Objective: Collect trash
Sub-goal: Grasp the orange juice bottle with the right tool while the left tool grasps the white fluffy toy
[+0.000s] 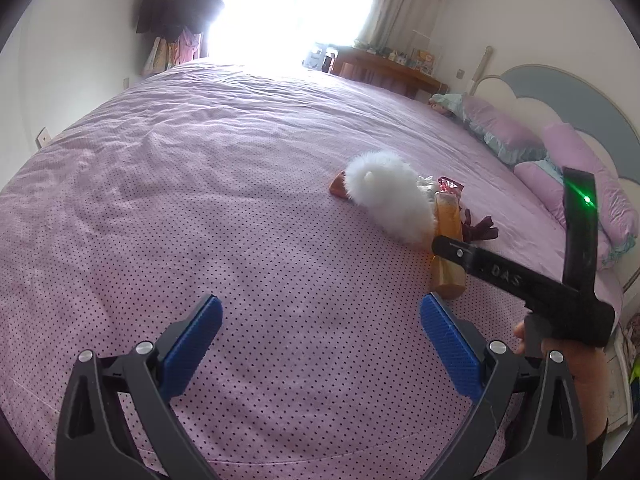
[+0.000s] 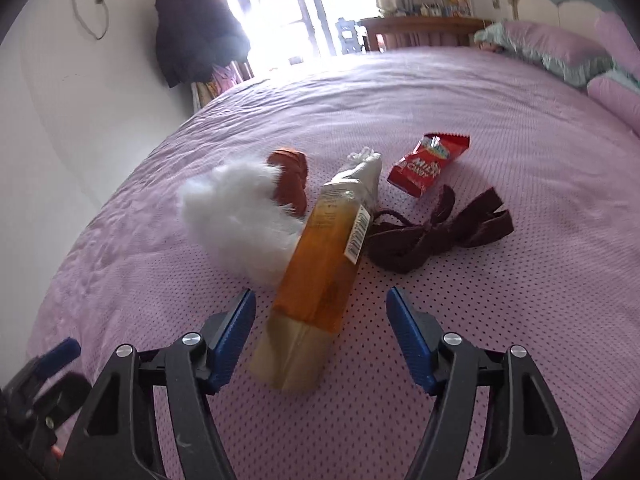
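Observation:
A heap of items lies on the pink dotted bedspread [image 2: 500, 320]. It holds an orange bottle [image 2: 320, 264] with a barcode label, a white fluffy tuft [image 2: 236, 216], a red candy wrapper [image 2: 428, 164], a crumpled clear wrapper [image 2: 364, 170], a dark brown ribbon [image 2: 440, 232] and a ribbed brown piece [image 2: 290, 180]. My right gripper [image 2: 322, 332] is open; the bottle's near end lies between its blue pads with a gap on each side. My left gripper [image 1: 320, 320] is open over bare bedspread, left of the bottle [image 1: 448, 240] and the tuft [image 1: 388, 196].
Purple pillows [image 1: 504, 136] and a cloud-shaped headboard [image 1: 560, 92] line the bed's right side. A wooden desk [image 1: 384, 68] with small items stands beyond the bed by a bright window. Dark coats [image 2: 196, 32] hang on the left wall. A hand [image 1: 580, 364] holds the right tool.

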{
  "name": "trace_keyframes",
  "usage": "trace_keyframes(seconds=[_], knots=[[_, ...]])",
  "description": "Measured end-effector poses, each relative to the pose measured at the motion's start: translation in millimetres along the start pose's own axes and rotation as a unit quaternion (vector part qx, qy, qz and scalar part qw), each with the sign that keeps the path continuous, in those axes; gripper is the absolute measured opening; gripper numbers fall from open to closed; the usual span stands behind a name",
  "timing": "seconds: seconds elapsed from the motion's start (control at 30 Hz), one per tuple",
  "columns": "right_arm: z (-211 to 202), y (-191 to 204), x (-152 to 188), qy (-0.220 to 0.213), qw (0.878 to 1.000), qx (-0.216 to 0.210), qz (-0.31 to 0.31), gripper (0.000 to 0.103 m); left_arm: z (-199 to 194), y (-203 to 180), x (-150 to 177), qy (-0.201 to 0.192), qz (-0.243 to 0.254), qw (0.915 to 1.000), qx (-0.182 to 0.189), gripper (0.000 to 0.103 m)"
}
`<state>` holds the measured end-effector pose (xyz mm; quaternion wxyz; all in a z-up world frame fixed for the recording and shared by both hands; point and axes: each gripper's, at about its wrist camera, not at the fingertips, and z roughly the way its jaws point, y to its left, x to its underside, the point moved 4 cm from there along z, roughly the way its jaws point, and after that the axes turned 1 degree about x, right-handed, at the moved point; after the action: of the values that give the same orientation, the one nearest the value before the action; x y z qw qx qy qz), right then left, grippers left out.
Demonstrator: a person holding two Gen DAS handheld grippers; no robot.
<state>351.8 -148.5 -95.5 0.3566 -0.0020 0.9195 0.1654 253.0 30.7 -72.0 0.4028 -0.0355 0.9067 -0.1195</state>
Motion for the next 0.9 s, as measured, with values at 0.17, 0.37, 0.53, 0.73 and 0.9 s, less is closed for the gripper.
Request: trace_keyframes(seconds=[0.17, 0.37, 0.53, 0.73, 0.9], knots=[[16, -8, -5, 0.025, 0.998, -0.038, 0.037, 0.048, 4, -5, 1, 0.005, 0.009, 0.9999, 0.000, 0.099], [2, -7, -3, 0.016, 0.997, -0.073, 0.035, 0.040, 6, -14, 2, 0.009, 0.018, 0.9998, -0.002, 0.099], [-25, -13, 6, -0.002, 0.995, -0.097, 0.031, 0.037, 7, -23, -1, 0.007, 0.018, 0.9998, 0.000, 0.099], [-53, -36, 14, -0.013, 0.992, -0.121, 0.043, 0.036, 28, -41, -9, 0.020, 0.021, 0.9996, -0.004, 0.099], [-75, -55, 17, -0.030, 0.989, -0.130, 0.058, 0.034, 51, -50, -28, 0.009, 0.007, 0.9995, -0.029, 0.099]])
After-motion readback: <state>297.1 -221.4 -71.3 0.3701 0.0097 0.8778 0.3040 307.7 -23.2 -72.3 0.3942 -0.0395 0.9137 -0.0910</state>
